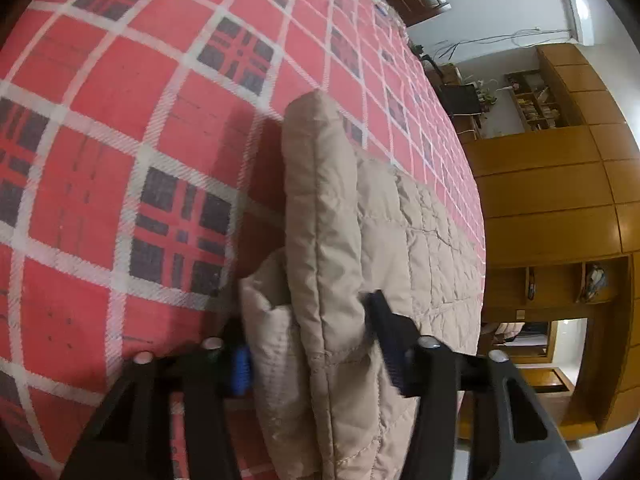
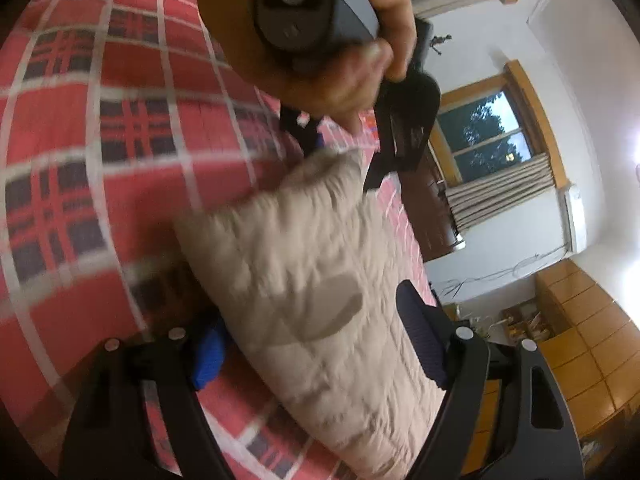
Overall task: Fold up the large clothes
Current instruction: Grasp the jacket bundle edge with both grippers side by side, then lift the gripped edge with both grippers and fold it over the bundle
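Note:
A beige quilted garment (image 1: 332, 208) is held up above a red plaid bedspread (image 1: 120, 140). My left gripper (image 1: 316, 344) is shut on a thick bunch of its folded edge, with blue pads pressing both sides. In the right wrist view the same beige garment (image 2: 320, 288) runs between the fingers of my right gripper (image 2: 316, 344), which is shut on it. Farther up in that view a hand (image 2: 344, 80) holds the left gripper (image 2: 340, 156), clamped on the garment's far corner. The image there is motion-blurred.
The plaid bed (image 2: 80, 140) fills the left of both views. Wooden cabinets (image 1: 552, 200) and shelves stand beyond the bed's edge. A window with a curtain (image 2: 496, 184) is on the white wall.

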Motion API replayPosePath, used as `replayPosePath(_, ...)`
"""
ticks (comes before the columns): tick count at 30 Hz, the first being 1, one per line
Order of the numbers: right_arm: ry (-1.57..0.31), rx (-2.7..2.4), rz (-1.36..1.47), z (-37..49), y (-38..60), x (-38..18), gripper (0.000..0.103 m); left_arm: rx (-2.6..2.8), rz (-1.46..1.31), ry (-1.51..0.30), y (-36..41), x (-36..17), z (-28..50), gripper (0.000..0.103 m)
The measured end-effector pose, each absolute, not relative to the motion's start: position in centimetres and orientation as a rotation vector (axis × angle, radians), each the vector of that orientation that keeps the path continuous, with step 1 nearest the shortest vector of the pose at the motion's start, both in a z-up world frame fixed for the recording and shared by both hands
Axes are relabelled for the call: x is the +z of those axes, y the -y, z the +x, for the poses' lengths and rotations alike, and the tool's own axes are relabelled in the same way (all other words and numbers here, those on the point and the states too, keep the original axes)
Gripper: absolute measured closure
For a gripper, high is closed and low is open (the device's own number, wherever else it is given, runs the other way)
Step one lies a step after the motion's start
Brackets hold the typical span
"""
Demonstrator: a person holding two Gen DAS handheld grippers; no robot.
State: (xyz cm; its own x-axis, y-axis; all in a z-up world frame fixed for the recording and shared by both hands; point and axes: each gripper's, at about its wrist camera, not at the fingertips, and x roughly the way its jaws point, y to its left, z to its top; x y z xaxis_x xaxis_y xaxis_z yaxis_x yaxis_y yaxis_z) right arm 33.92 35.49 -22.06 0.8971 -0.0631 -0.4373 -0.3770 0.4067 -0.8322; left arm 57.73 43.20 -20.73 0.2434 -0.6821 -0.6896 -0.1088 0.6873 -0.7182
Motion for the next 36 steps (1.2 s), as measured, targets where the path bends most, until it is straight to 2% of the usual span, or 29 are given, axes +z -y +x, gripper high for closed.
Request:
replayPosePath(1,-0.437,0.210,-1.146,34.1,-35.9,-22.1,0.030,-0.449,-0.749,-1.293,-43.1,-20.6,57.7,0.060)
replayPosePath(2,-0.445,0.217,-1.150,34.3,-36.3,-22.2,0.036,-0.448,-0.744,-1.296,-43.0,-20.4,57.7,0.064)
replayPosePath(3,-0.457,0.226,-1.147,34.2,-36.5,-22.2,0.047,-0.447,-0.739,-1.296,-43.1,-20.2,57.6,0.067)
replayPosePath(6,-0.497,0.242,-1.115,33.6,-36.7,-21.9,0.064,-0.434,-0.721,-1.299,-42.7,-19.4,57.9,0.072)
replayPosePath(9,-0.498,0.248,-1.048,32.7,-36.4,-20.7,0.074,-0.424,-0.703,-1.296,-42.3,-18.0,58.0,0.075)
replayPosePath(18,-0.486,0.229,-0.821,33.7,-34.3,-14.5,0.080,-0.439,-0.644,-1.253,-39.7,-12.3,58.6,0.080)
replayPosePath(27,-0.464,0.203,-0.599,34.6,-30.1,-10.3,0.080,-0.462,-0.551,-1.216,-34.7,-6.3,60.0,0.082)
replayPosePath(36,-0.444,0.184,-0.406,35.2,-25.5,-7.2,0.080,-0.490,-0.456,-1.190,-28.9,-2.5,60.6,0.082)
